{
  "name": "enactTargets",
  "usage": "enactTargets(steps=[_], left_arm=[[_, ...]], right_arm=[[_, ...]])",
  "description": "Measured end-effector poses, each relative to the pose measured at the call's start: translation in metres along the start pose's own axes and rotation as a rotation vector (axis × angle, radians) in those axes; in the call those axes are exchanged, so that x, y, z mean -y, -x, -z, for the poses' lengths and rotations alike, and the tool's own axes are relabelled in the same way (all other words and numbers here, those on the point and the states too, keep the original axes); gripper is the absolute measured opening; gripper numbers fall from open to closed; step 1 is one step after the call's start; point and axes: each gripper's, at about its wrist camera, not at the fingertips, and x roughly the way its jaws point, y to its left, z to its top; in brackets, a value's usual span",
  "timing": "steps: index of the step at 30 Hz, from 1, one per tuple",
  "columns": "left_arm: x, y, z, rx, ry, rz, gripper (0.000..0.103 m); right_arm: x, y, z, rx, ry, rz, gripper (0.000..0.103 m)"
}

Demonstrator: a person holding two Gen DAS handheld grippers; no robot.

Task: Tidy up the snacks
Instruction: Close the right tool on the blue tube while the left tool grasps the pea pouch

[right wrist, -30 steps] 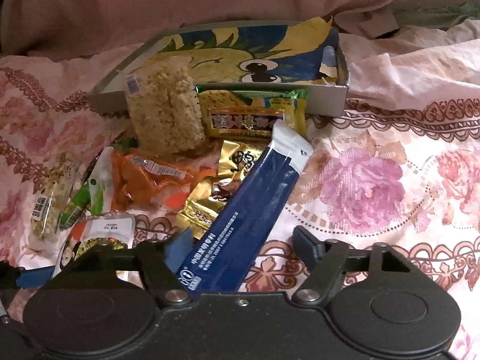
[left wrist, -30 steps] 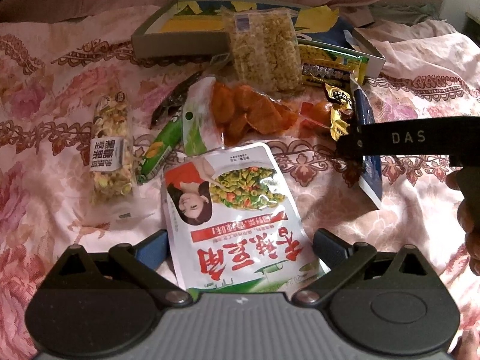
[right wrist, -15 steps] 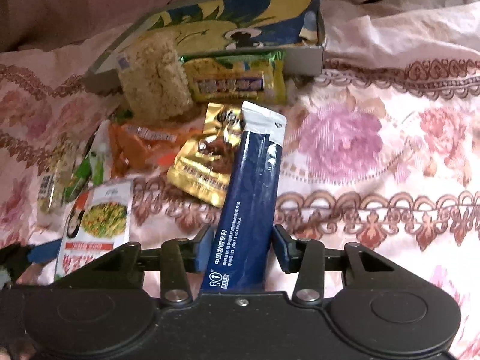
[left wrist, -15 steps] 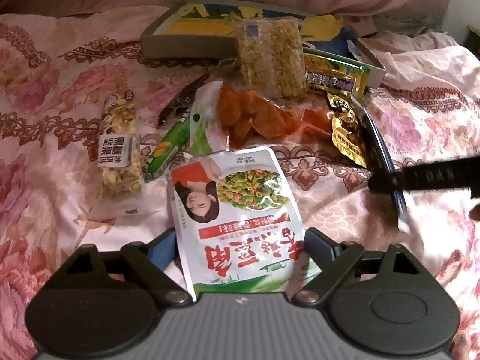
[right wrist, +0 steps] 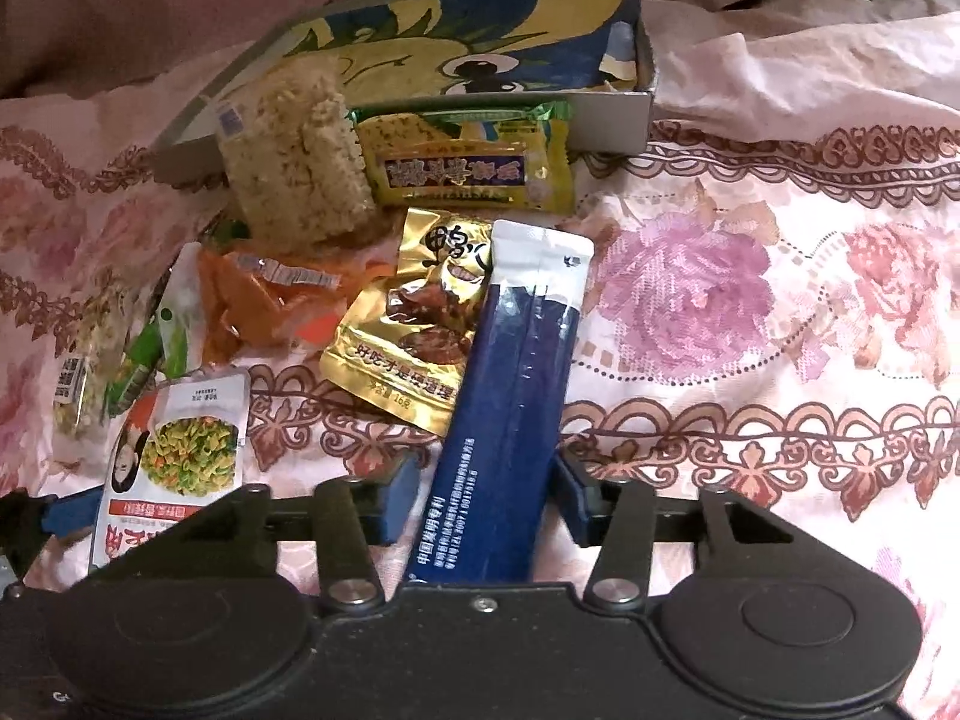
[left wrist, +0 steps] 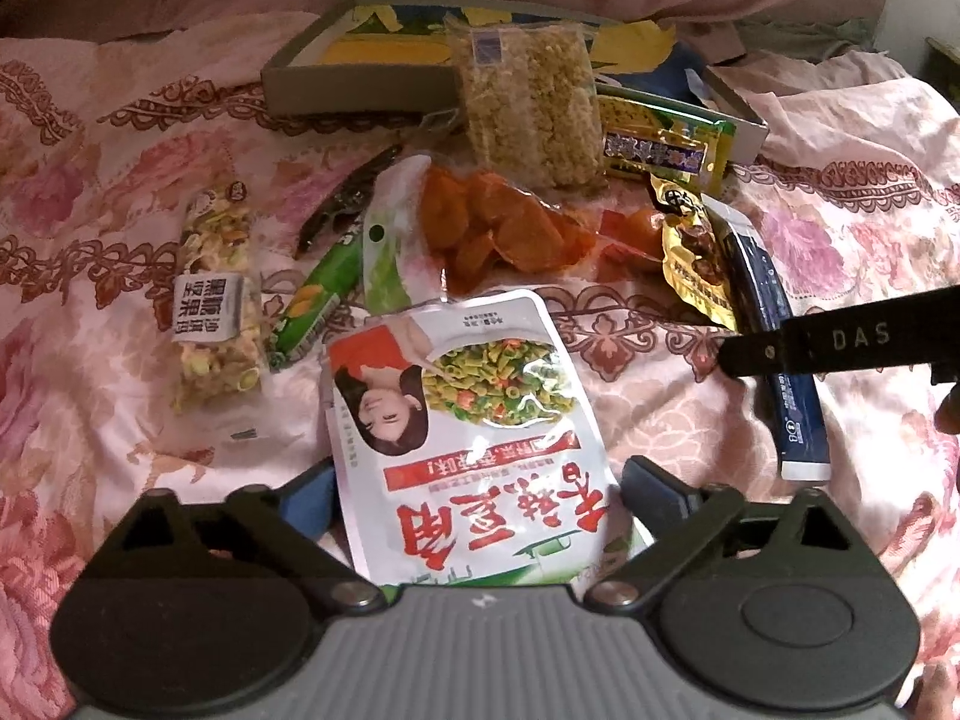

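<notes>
- While the left gripper [left wrist: 477,495] opens wide around the white pouch [left wrist: 474,438] without pressing it, the pouch lies on the bedspread [left wrist: 90,420].
- The right gripper [right wrist: 486,501] closes on the blue packet [right wrist: 510,408], beside the gold packet [right wrist: 414,336], before the box [right wrist: 636,120].

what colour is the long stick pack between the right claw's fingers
Dark navy blue with a white top end; clearest in the right wrist view.
</notes>
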Motion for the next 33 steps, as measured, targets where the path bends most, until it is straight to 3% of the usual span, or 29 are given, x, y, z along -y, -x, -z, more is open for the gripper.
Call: enactTargets(steps=[8, 24, 28, 33], left_arm=[[-0.010, 0.009, 0.000, 0.016, 0.060, 0.024, 0.078], [0.019, 0.035, 0.011, 0.134, -0.067, 0.045, 0.046], [0.016, 0.039, 0.012, 0.140, -0.038, 0.067, 0.042], [0.006, 0.051, 0.013, 0.173, 0.032, 0.128, 0.026]], right_arm=[[0.003, 0.008, 0.005, 0.016, -0.054, -0.010, 0.040], [-0.007, 0.036, 0.015, 0.070, -0.045, -0.087, 0.038], [-0.007, 0.040, 0.016, 0.074, -0.054, -0.107, 0.038], [-0.002, 0.045, 0.017, 0.080, -0.097, -0.141, 0.038]])
